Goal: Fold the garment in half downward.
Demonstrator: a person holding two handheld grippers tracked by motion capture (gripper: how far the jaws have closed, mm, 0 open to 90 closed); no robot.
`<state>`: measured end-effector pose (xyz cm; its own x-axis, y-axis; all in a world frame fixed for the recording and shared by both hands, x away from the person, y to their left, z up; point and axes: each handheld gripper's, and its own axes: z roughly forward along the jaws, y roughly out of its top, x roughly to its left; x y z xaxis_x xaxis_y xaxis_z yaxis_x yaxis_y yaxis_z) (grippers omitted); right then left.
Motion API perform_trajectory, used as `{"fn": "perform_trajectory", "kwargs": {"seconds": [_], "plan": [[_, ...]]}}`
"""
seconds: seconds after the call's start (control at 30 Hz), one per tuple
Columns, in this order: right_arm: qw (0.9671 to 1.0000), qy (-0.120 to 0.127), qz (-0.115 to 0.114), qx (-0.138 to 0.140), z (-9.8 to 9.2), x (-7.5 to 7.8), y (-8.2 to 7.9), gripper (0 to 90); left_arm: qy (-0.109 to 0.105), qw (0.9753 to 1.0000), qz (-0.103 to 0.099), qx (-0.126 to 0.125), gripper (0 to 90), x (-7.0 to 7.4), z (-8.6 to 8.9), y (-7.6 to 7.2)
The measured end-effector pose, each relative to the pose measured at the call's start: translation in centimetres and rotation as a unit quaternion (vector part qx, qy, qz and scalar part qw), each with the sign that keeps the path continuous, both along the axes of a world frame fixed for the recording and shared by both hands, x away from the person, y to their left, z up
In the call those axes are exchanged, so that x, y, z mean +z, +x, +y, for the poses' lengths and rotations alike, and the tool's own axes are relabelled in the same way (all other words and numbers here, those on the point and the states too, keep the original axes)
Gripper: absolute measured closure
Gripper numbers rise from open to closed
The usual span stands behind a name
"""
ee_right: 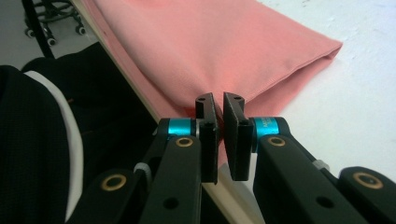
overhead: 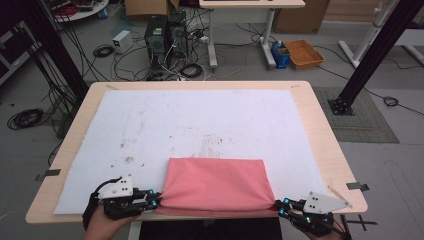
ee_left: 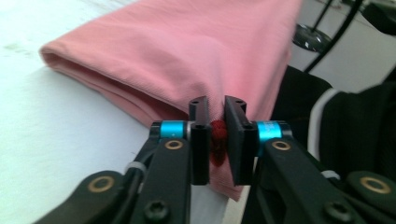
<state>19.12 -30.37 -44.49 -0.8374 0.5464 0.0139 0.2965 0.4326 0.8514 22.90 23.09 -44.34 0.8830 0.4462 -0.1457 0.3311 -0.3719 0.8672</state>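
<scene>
Pinching the near corners of the pink cloth (overhead: 216, 185), both of my grippers are clamped on fabric. In the left gripper view the left gripper (ee_left: 217, 135) has its jaws closed on a bunched corner of the cloth, a dark red wad squeezed between the pads. In the right gripper view the right gripper (ee_right: 220, 128) has its jaws nearly together with the cloth's edge caught between them, right at the table lip.

From the high view, the cloth lies at the six o'clock edge of the table (overhead: 320, 135), resting on the white mat (overhead: 200, 120). It looks folded over at least once already: the left gripper view shows a rounded doubled edge with layers stacked underneath. My left gripper holds its seven o'clock corner, my right its five o'clock corner.

I judge one fold done and the next about to start, probably carrying these near corners toward twelve o'clock. The mat beyond carries brownish stains (overhead: 215, 142) at its centre.
</scene>
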Motion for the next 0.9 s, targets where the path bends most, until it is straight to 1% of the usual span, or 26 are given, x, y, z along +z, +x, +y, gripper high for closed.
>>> {"fn": "perform_trajectory", "kwargs": {"seconds": [0.03,0.07,0.1,0.17,0.2,0.3,0.33,0.37,0.47,0.53,0.6,0.73,0.8,0.83,0.9], "plan": [[1.0000,0.003,-0.005,0.003,-0.1,0.0,0.0,72.1,-0.005,0.9999,-0.003,0.009,68.6,0.1,0.0,0.0],[0.9999,0.008,-0.009,-0.002,-0.3,0.1,0.2,63.1,-0.010,0.9998,-0.002,0.018,60.2,0.2,0.1,0.0],[0.9998,0.019,-0.005,-0.007,-0.5,0.2,0.3,58.5,-0.016,0.9996,0.001,0.023,55.3,0.3,0.1,0.0],[0.9994,0.029,-0.011,-0.016,-0.8,0.5,0.4,52.9,-0.024,0.9994,-0.003,0.026,50.2,0.4,0.2,0.0],[0.9991,0.032,-0.015,-0.022,-0.9,0.7,0.5,50.1,-0.022,0.9993,-0.004,0.029,47.4,0.5,0.1,0.0],[0.9984,0.038,-0.006,-0.040,-0.9,0.8,1.3,44.4,-0.017,0.9990,-0.008,0.041,41.4,0.6,-0.1,0.5],[0.9983,0.037,-0.005,-0.045,-0.7,0.8,1.7,43.4,-0.014,0.9989,-0.007,0.045,40.2,0.8,-0.1,0.7],[0.9981,0.036,0.001,-0.049,-0.6,0.7,2.0,43.4,-0.012,0.9987,-0.008,0.049,39.3,0.9,-0.2,1.0],[0.9975,0.030,0.009,-0.063,0.0,0.7,3.3,42.4,0.000,0.9976,-0.019,0.067,38.0,1.5,-0.5,2.0],[0.9967,0.030,0.021,-0.073,0.3,0.7,4.5,40.9,0.005,0.9969,-0.022,0.075,37.9,1.7,-0.8,3.0],[0.9962,0.026,0.028,-0.079,0.7,0.8,5.6,40.8,0.013,0.9958,-0.022,0.088,37.7,1.7,-1.2,4.1],[0.9960,0.015,0.035,-0.080,1.5,1.2,8.1,40.7,0.026,0.9945,-0.016,0.101,37.6,1.5,-2.1,6.3],[0.9959,0.013,0.039,-0.081,1.9,1.3,9.4,41.6,0.031,0.9942,-0.008,0.103,37.6,1.2,-2.8,7.5],[0.9958,0.009,0.041,-0.081,2.1,1.4,10.0,41.6,0.030,0.9941,-0.002,0.105,37.6,1.0,-3.1,8.1],[0.9957,0.005,0.045,-0.080,2.5,1.4,11.1,42.2,0.039,0.9938,0.004,0.104,37.6,0.7,-3.6,9.1]]}}
